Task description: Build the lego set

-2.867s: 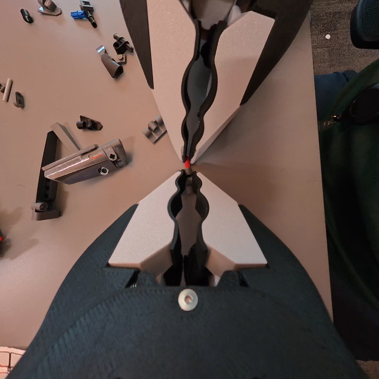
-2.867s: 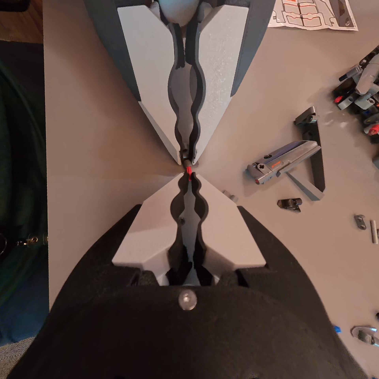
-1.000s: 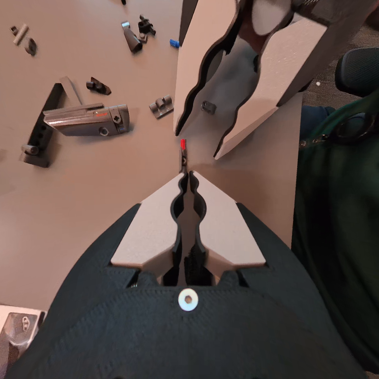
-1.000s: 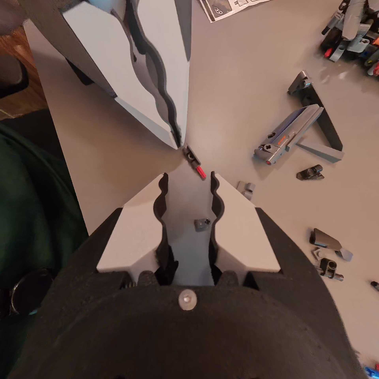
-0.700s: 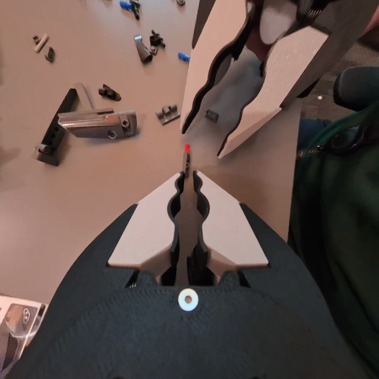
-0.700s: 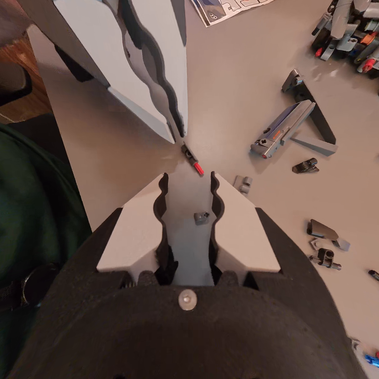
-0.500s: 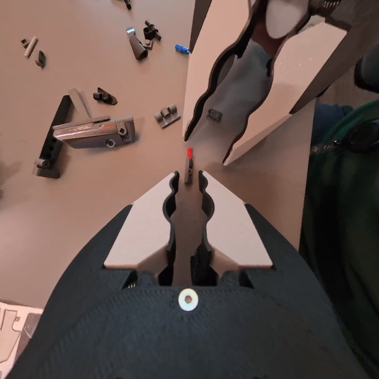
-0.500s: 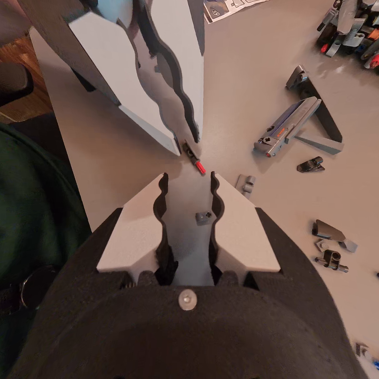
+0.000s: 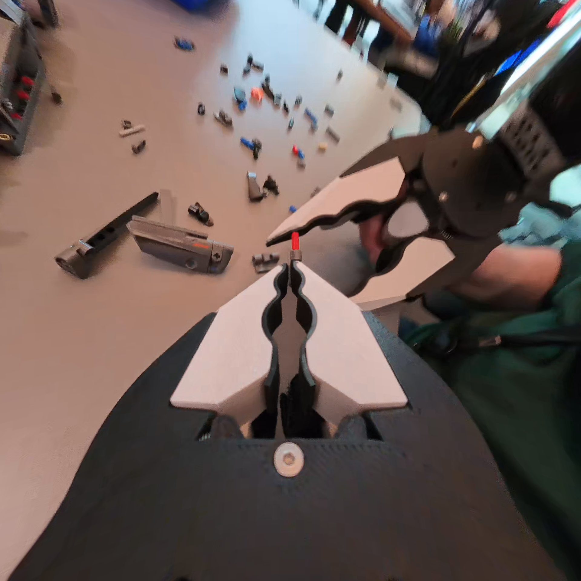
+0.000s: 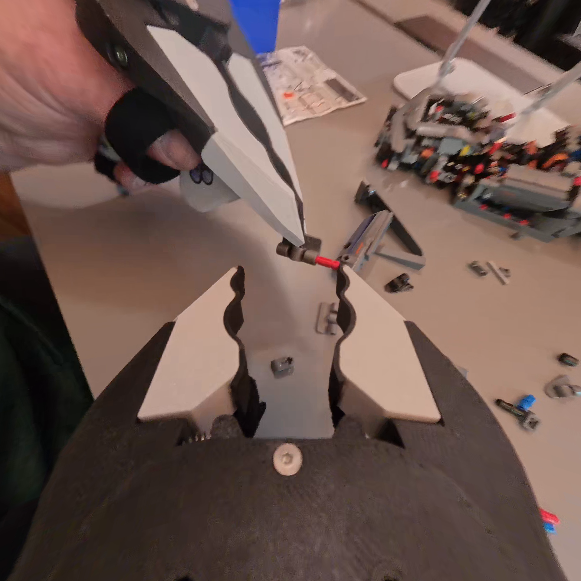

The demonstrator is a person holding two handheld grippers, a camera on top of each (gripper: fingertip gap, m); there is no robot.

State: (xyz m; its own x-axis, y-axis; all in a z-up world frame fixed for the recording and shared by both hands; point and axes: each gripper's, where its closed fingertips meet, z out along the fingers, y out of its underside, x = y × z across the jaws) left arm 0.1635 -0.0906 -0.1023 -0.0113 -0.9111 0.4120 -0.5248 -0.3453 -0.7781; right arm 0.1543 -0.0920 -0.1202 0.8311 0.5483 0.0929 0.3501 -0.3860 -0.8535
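My left gripper is shut on a small dark grey connector with a red pin, held above the table with the red end pointing away. In the right wrist view the left gripper comes in from the upper left, with the connector and pin at its tip. My right gripper is open and empty just below that piece; its right fingertip is close to the red end. A small grey block lies on the table between its fingers. The right gripper also shows in the left wrist view.
A grey panel assembly on a black beam and a grey clip lie nearby. A large part-built model, an instruction sheet and a white stand base are farther back. Loose pieces are scattered about. The table edge is left. Between my right fingertips and the grey clip there is roughly 4 centimeters. Look for it in the right wrist view too.
My left gripper has closed on the connector with the red pin and lifted it off the table. Both grippers have tilted up towards level. The right gripper stays open.
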